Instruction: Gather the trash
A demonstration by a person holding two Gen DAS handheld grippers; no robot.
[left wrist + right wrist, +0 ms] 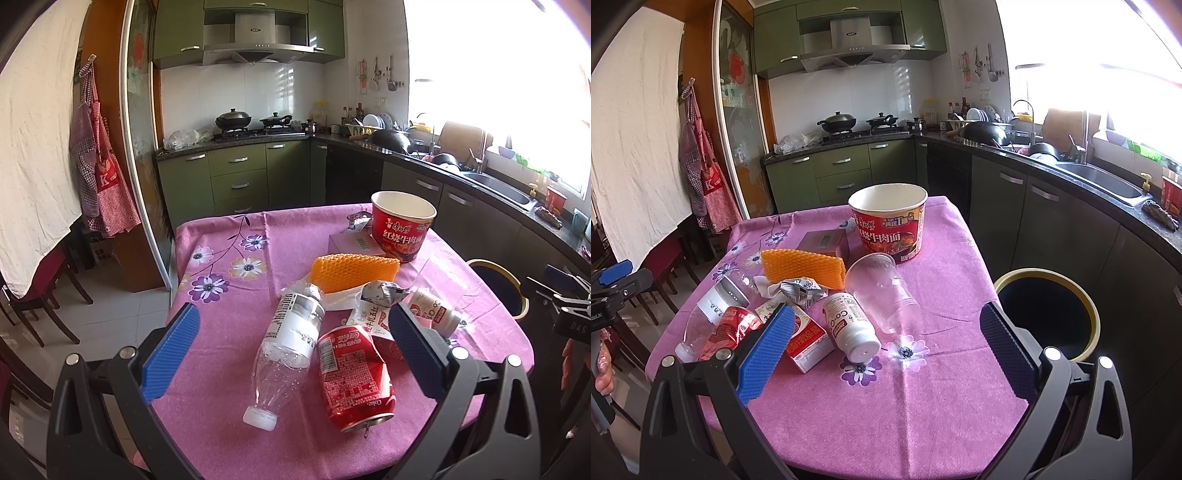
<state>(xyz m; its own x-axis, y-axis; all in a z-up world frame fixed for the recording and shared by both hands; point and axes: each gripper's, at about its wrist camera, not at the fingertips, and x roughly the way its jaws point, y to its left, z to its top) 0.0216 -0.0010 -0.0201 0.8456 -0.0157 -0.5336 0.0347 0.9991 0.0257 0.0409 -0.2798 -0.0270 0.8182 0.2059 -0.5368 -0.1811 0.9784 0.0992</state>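
Note:
Trash lies on a pink flowered tablecloth (229, 332). My left gripper (291, 347) is open and empty, above a clear plastic bottle (284, 354) and a crushed red cola can (354, 376). My right gripper (886, 347) is open and empty, above a white pill bottle (849, 328) and a clear plastic cup (882, 291). A red noodle bowl (888, 221), an orange foam net (803, 267), a small carton (807, 341) and a crumpled wrapper (801, 290) also lie there. A black bin with a gold rim (1047, 317) stands right of the table.
A flat box (823, 242) lies by the noodle bowl. Kitchen counters with a sink (1100, 182) run along the right. Dark chairs (40, 295) stand at the left. The bin also shows in the left wrist view (498, 284).

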